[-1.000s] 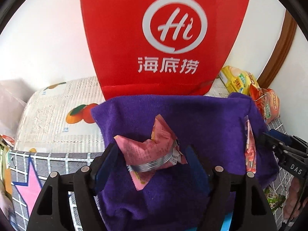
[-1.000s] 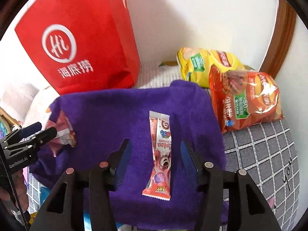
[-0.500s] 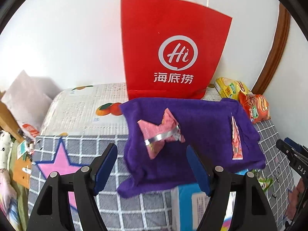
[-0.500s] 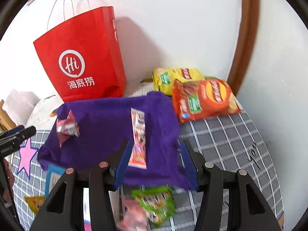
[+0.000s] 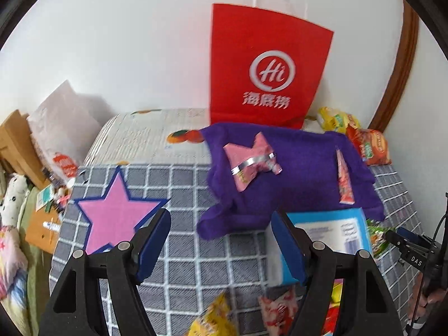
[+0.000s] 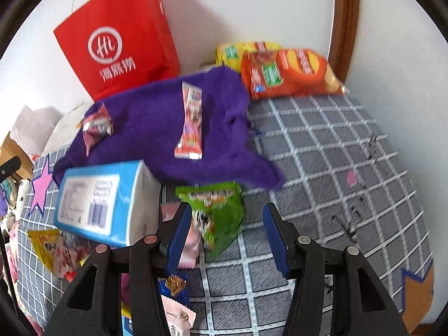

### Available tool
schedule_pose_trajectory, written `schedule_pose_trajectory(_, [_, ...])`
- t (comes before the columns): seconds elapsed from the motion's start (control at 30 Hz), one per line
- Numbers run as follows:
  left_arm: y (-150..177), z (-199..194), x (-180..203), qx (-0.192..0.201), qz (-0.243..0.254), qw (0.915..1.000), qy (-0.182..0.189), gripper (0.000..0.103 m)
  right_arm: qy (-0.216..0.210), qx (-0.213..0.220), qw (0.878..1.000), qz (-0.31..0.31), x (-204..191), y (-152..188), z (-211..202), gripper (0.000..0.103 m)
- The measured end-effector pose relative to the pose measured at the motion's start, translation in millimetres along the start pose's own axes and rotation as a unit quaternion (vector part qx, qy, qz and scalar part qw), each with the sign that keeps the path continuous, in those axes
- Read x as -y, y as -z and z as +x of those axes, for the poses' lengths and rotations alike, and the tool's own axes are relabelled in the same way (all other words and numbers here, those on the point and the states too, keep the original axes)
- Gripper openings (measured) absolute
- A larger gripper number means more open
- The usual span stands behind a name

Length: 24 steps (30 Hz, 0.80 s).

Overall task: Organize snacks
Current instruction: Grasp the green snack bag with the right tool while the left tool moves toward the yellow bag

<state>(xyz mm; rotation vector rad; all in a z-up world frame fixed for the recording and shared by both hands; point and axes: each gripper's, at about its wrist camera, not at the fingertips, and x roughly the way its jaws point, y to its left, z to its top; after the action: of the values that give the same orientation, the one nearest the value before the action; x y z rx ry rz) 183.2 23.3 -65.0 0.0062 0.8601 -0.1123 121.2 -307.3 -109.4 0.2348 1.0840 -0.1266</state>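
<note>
Both tongs, left [image 5: 221, 240] and right [image 6: 224, 235], are spread and hold nothing. On the purple cloth [image 6: 151, 128] near the bed's [image 6: 336, 151] far edge lie a pink packet [image 5: 252, 162] and a stick [image 6: 190, 123]; a green bag [image 6: 218, 212] sits just before the cloth.

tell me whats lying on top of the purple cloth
Two snacks lie on the purple cloth: a crumpled pink packet and a long pink stick pack. What lies under the cloth is covered.

Paper bag [image 5: 268, 67]: red, white logo
Cloth [image 6: 156, 123]: purple
Bedcover [image 6: 336, 151]: grey, white grid, pink star
Box [image 6: 92, 198]: blue and white
Chip bags [image 6: 285, 72]: orange, yellow
Snack packet [image 6: 218, 212]: green
Claw pads [image 5: 152, 238]: blue
</note>
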Motion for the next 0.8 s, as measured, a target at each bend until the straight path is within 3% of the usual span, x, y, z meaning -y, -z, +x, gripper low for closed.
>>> schedule_pose_trajectory(0.63, [27,9,-36,-0.03,-0.022,0.9992,-0.017,0.073,-0.005,-0.021,1.0,0.012,-7,7,40,0.053])
schedule_pose_trajectory(0.8, [31,14,-41,-0.036,-0.026,0.9988,-0.021,0.073,-0.004,-0.018,1.0,0.009,-7,5,45,0.06])
